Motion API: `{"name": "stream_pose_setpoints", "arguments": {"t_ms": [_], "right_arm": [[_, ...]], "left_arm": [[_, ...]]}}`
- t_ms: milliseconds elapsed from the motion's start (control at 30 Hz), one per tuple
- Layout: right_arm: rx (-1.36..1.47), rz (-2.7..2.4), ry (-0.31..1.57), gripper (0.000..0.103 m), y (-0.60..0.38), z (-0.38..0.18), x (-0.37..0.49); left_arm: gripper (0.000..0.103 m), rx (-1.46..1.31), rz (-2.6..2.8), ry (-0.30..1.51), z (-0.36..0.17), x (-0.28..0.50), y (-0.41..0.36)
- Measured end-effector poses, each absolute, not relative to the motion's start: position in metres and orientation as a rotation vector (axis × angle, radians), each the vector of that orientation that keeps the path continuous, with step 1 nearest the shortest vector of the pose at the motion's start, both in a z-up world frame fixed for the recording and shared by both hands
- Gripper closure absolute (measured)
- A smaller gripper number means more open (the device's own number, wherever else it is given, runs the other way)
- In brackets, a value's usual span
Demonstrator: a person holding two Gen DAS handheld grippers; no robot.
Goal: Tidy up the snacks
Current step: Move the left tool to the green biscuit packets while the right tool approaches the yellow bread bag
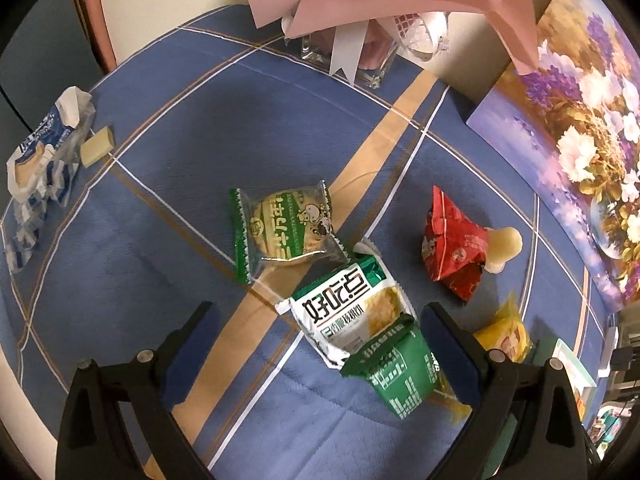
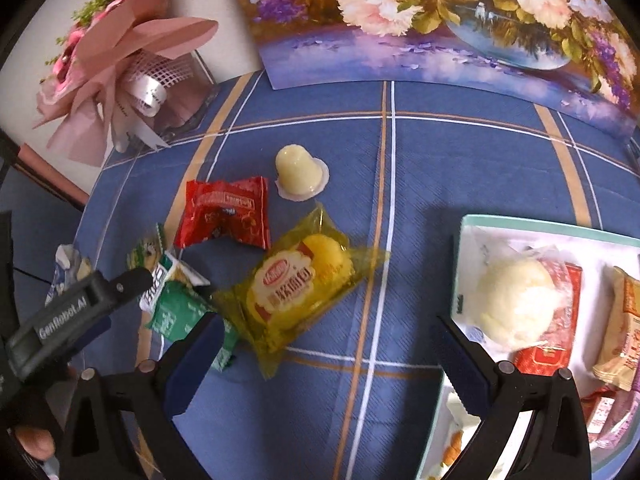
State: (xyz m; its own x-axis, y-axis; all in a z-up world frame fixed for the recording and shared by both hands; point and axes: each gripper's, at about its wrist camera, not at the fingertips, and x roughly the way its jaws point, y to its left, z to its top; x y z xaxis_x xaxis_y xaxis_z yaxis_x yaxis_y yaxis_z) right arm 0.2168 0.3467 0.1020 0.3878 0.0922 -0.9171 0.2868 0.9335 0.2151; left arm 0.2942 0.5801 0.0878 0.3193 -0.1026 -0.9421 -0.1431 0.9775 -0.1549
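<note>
Snacks lie on a blue plaid tablecloth [image 1: 168,208]. My left gripper [image 1: 320,344] is open and empty, just above a white-and-green packet [image 1: 352,316] and a dark green packet [image 1: 400,372] that lies by its right finger. A green biscuit packet [image 1: 284,228], a red packet [image 1: 452,244], a pale jelly cup [image 1: 506,242] and a yellow bread packet [image 1: 506,334] lie around. My right gripper [image 2: 328,356] is open and empty over the cloth, between the yellow bread packet [image 2: 296,284] and a white tray [image 2: 468,240] holding several snacks. The red packet [image 2: 224,212] and jelly cup [image 2: 300,172] lie beyond.
A pink bouquet in a glass vase [image 1: 348,52] stands at the back. A flower painting [image 1: 580,140] leans along the right. An opened blue-white wrapper [image 1: 40,160] and a cream bar [image 1: 98,146] lie far left. The left gripper's body [image 2: 80,308] shows in the right wrist view.
</note>
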Motion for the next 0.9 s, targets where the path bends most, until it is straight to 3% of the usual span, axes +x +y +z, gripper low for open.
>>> {"name": "stream_pose_setpoints", "arguments": {"t_ms": [900], "right_arm": [[0.382,-0.214,1.258,0.000,0.355,0.048,0.279]], "left_arm": [[0.003,-0.326,0.025,1.306,0.041,0.321,0.579]]}}
